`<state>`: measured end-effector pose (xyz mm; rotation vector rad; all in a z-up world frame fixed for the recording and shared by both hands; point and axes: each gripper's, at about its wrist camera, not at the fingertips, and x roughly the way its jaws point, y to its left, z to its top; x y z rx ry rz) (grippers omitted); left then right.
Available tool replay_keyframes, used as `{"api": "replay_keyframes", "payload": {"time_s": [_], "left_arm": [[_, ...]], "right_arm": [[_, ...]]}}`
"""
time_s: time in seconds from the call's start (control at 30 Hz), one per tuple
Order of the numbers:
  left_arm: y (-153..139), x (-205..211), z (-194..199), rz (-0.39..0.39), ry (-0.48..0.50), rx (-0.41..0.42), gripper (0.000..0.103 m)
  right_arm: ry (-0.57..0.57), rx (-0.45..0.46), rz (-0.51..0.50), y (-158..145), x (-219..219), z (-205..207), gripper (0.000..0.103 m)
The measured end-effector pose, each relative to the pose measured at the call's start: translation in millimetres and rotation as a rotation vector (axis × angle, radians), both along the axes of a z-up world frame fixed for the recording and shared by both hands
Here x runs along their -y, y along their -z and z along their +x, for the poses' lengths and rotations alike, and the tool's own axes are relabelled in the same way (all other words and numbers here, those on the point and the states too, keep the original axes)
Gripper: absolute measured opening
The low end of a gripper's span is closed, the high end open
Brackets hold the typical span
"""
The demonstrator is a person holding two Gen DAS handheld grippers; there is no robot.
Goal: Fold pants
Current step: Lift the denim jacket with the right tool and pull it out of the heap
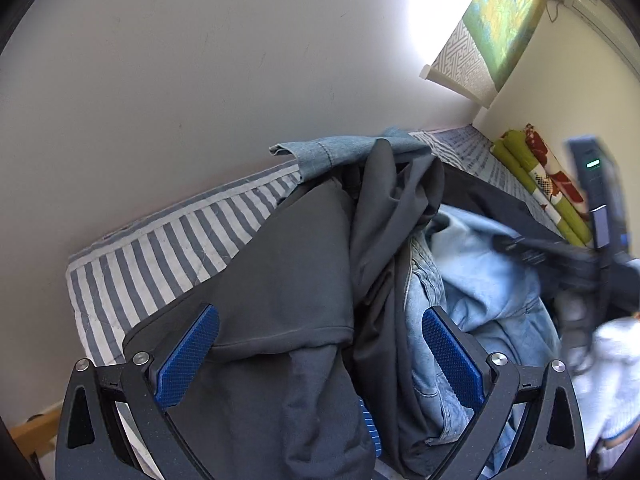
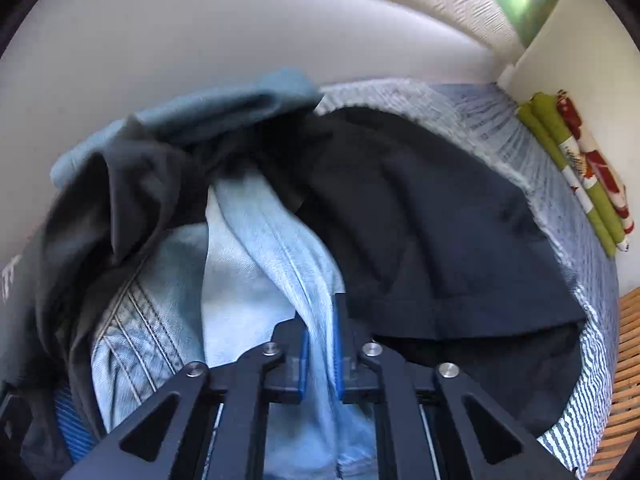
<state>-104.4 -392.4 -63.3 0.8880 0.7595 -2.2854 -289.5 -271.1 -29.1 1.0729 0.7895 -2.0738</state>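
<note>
Clamping down now, our right gripper point(image 2: 320, 344) pinches a ridge of the pale blue denim jeans point(image 2: 256, 240) between its blue pads, right in the heap of clothes on the blue-and-white striped mattress point(image 2: 440, 108). Our left gripper point(image 1: 320, 344) hangs spread wide above the same heap, charcoal grey cloth trousers point(image 1: 288, 264) beneath its fingers, nothing gripped. Navy dark fabric point(image 2: 420, 220) lies just beside the jeans on the mattress.

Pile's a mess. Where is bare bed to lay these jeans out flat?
Bare striped sheet shows in a strip between the grey wall and the grey garment, and a wider band between the dark navy pants and the green rolled bedding. The middle is crowded: light jeans, pinched in the right gripper, lie among overlapping clothes.
</note>
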Motion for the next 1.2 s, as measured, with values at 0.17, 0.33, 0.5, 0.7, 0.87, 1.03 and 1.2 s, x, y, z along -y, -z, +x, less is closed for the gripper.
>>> {"api": "replay_keyframes", "payload": {"time_s": [0.17,0.33,0.5,0.7,0.87,1.03,1.2], "left_arm": [[0.7,-3.5,2.7,-0.022,-0.005,0.016,0.102],[0.8,-8.7,2.6,-0.026,0.008,0.026,0.102],[-1.4,-20.0,-2.7,-0.038,0.032,0.033,0.102],[-7.0,-37.1,-13.0,-0.026,0.065,0.017,0.102],[-15.3,-64.7,-18.7,-0.057,0.111,0.013,0.102],[-16.8,-79.2,-20.7,-0.063,0.139,0.022,0.102],[-16.3,-93.3,-35.9,-0.066,0.147,0.021,0.102]], "right_arm": [[0.119,-0.023,-0.187,-77.2,-67.0,2.4,0.004],[0.233,-0.179,-0.277,-136.4,-148.4,20.1,0.004],[0.351,-0.197,-0.366,-177.5,-246.2,35.0,0.004],[0.476,-0.265,-0.374,-198.8,-354.4,79.2,0.004],[0.648,-0.189,-0.273,-157.2,-457.8,101.3,0.004],[0.620,0.009,-0.042,-82.1,-477.1,108.1,0.011],[0.448,0.000,-0.079,-93.1,-416.0,112.2,0.048]]}}
